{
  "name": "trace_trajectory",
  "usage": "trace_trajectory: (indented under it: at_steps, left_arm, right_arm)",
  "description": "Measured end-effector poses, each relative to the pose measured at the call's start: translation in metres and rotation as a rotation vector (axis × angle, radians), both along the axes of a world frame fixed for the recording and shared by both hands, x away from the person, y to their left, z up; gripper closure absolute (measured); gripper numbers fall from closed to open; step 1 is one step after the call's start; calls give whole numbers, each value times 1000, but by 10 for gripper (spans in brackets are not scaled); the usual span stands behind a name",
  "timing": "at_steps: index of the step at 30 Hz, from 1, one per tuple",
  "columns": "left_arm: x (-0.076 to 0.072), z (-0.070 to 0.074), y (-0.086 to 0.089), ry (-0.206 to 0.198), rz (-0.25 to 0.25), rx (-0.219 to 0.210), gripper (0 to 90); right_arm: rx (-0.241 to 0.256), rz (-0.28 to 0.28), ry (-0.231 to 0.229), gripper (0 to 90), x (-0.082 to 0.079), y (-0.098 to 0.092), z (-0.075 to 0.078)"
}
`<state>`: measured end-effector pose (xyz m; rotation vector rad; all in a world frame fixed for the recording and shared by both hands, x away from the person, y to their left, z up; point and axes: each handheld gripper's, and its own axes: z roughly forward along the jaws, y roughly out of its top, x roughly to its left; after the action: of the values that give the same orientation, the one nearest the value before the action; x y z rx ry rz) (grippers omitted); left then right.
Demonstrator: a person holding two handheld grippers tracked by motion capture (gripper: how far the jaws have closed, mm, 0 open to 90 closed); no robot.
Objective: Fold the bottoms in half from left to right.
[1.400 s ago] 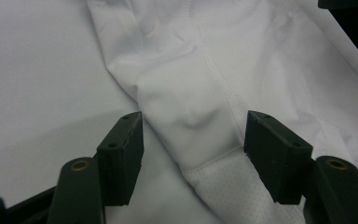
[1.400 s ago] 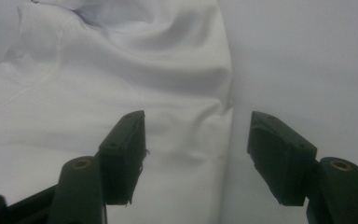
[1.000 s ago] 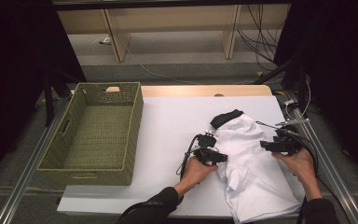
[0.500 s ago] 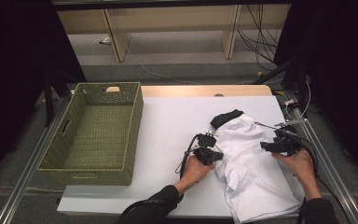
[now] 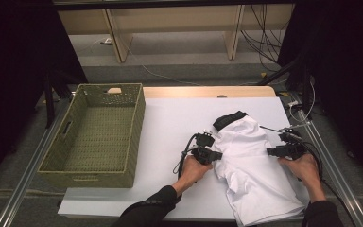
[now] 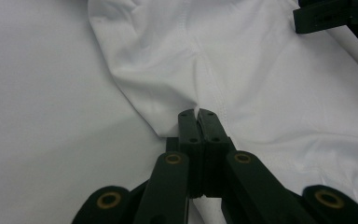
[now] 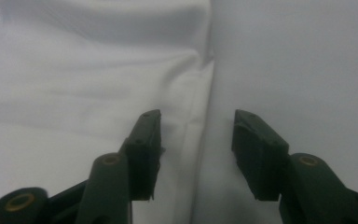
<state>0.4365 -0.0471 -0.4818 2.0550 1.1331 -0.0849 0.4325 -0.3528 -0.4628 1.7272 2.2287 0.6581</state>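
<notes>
A white T-shirt [image 5: 253, 165] with a black collar [image 5: 228, 119] lies on the right half of the white table [image 5: 170, 118]. At its left sleeve edge my left gripper [image 5: 216, 155] is shut on a pinch of the cloth; the left gripper view shows the jaws closed on the T-shirt [image 6: 242, 70] hem. My right gripper [image 5: 270, 152] is at the garment's right edge. It stands open in the right gripper view, its jaws straddling the T-shirt [image 7: 98, 70] edge [image 7: 205, 130] without closing on it.
A green woven basket [image 5: 97, 135] stands empty on the table's left side. Metal rails run along both sides of the table. Cables lie at the right edge [image 5: 302, 113] and on the floor beyond the far edge.
Both grippers have held almost still at the shirt's sides. The left one has edged slightly right onto the sleeve.
</notes>
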Motion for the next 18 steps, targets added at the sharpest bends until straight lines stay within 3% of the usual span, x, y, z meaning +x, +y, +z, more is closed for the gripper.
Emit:
trace_trajectory:
  at_steps: [2, 4, 7, 10, 18]
  left_arm:
    - [0, -1, 0, 1, -3, 1, 889]
    - [0, -1, 0, 3, -3, 0, 889]
    - [0, -1, 0, 2, -4, -3, 890]
    - [1, 0, 2, -1, -8, 0, 890]
    - [6, 2, 16, -5, -1, 16, 890]
  right_arm:
    - [31, -5, 12, 638, 0, 0, 0]
    - [19, -3, 11, 751, 0, 0, 0]
    - [63, 6, 23, 885, 1, 0, 0]
    - [54, 12, 14, 897, 0, 3, 0]
    - [112, 29, 9, 897, 2, 11, 0]
